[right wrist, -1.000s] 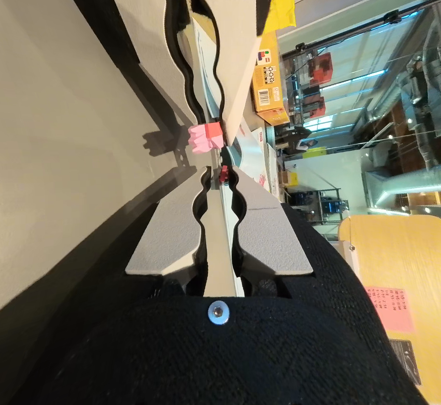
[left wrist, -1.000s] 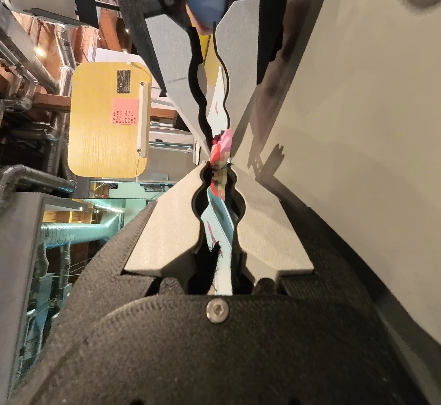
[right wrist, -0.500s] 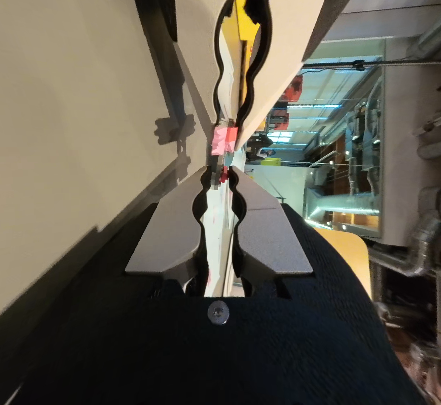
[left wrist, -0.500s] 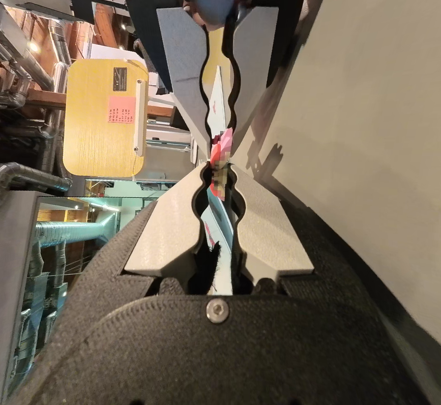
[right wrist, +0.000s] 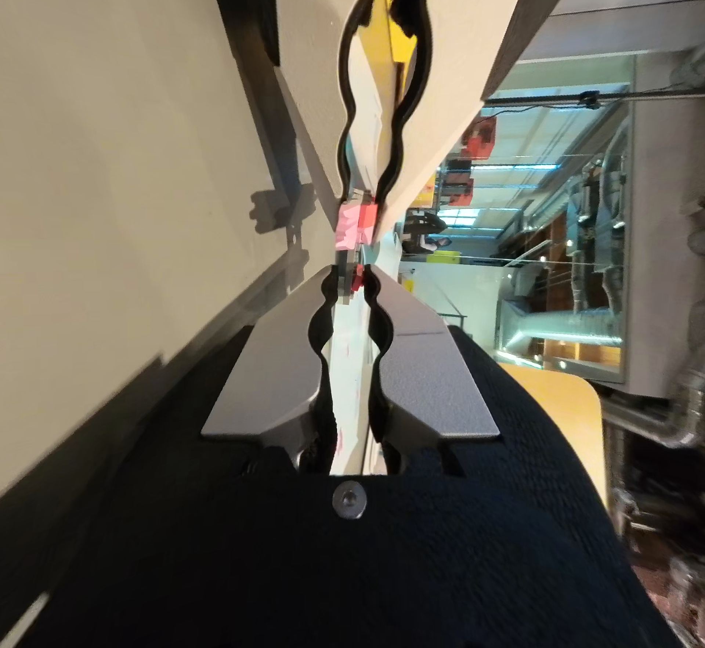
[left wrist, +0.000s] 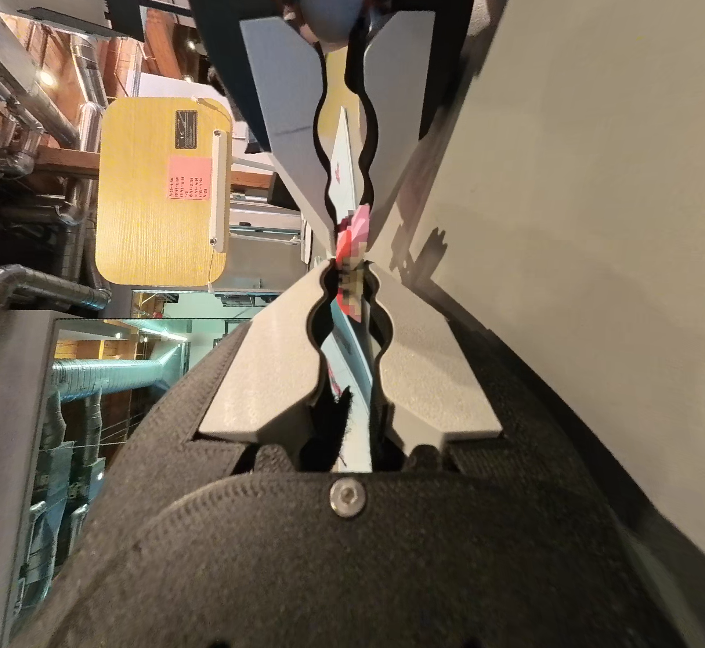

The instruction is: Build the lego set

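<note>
Both grippers are rolled on their sides and meet tip to tip beside the beige table (left wrist: pixel 572 210). My left gripper (left wrist: pixel 349 267) is shut on a pink and red lego piece (left wrist: pixel 360 223). In the right wrist view the left gripper (right wrist: pixel 360 202) comes in from the top with that piece (right wrist: pixel 349 225) at its tips. My right gripper (right wrist: pixel 349 271) is shut on a small red and grey lego piece (right wrist: pixel 358 278). The two pieces touch end to end. In the left wrist view the right gripper (left wrist: pixel 349 227) comes in from the top. A mosaic patch hides part of the pieces.
The table's black edge (right wrist: pixel 114 420) runs along the grippers. A white and teal printed sheet (left wrist: pixel 345 172) lies behind the fingers. A yellow box (right wrist: pixel 400 42) stands farther off. A wooden panel with a pink note (left wrist: pixel 160 191) is in the background. My left and right fingertips are right by each other.
The right gripper has swung into line with the left one. The pink piece, which sat off to one side of the small red piece, now sits straight against it.
</note>
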The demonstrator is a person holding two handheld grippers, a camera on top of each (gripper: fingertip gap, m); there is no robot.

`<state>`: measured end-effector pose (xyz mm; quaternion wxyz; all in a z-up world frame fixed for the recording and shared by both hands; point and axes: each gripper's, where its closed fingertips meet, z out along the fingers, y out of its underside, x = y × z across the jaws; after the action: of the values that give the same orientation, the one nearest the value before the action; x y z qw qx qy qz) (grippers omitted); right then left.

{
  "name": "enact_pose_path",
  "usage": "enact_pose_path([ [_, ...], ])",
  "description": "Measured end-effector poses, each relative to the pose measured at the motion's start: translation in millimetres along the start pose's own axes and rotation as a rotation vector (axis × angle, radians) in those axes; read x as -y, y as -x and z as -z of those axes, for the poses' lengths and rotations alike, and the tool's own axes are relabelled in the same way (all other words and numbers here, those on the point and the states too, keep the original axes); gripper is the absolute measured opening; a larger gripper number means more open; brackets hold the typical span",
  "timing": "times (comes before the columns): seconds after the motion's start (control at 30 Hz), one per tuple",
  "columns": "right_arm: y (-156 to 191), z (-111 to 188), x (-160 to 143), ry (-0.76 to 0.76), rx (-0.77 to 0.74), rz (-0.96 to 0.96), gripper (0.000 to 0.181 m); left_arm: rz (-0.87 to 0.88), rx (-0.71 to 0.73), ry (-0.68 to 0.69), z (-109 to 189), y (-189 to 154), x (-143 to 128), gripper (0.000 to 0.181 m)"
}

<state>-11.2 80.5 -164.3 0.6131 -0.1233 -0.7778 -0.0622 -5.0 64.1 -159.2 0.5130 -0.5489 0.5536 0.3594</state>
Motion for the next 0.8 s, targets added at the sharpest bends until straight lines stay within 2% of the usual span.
enact_pose_path([
  [0.2, 5.9, -0.8, -0.9, 0.013, 0.056, -0.012, 0.012, -0.031, -0.018, 0.008, -0.8, -5.6, -0.3, 0.013],
  [0.43, 0.6, -0.4, -0.5, -0.021, 0.06, -0.154, 0.011, 0.014, -0.005, 0.003, -0.1, 0.3, 0.0, 0.012],
  [0.8, 0.2, -2.3, -1.6, 0.009, -0.005, 0.044, 0.013, 0.016, -0.005, 0.02, -0.6, 0.3, -2.1, 0.012],
])
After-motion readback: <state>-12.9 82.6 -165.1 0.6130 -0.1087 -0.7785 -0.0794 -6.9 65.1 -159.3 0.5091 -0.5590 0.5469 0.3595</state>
